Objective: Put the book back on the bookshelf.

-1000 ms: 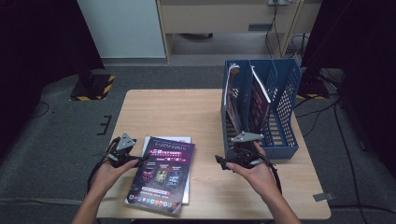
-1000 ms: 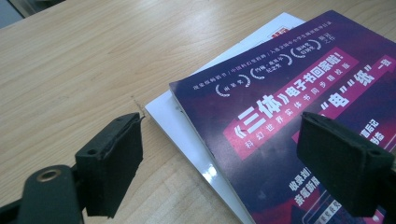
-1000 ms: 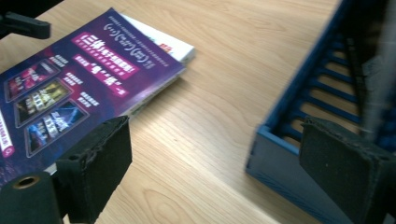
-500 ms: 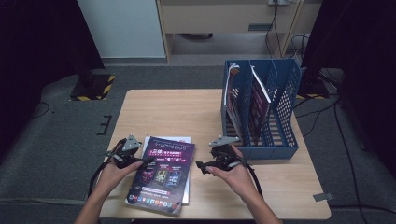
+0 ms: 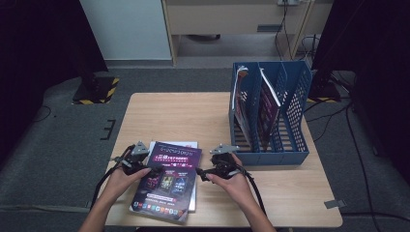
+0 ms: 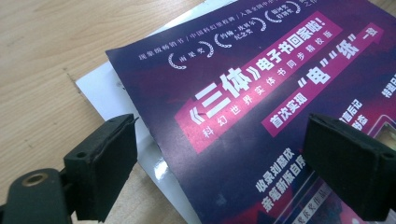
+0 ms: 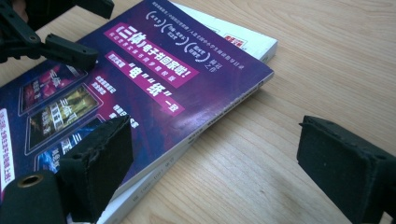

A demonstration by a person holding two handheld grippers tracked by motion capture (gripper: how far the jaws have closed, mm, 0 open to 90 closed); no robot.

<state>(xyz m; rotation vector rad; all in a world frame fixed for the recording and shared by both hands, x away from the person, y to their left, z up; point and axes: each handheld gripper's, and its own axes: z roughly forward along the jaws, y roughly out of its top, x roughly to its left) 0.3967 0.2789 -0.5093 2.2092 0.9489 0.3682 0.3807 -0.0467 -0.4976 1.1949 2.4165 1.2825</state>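
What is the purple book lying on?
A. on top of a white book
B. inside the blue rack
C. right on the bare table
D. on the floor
A: the purple book lies flat on a white book, whose white edge sticks out from under it in both gripper views; the blue rack stands apart to the right.

Wooden table — white book, blue rack
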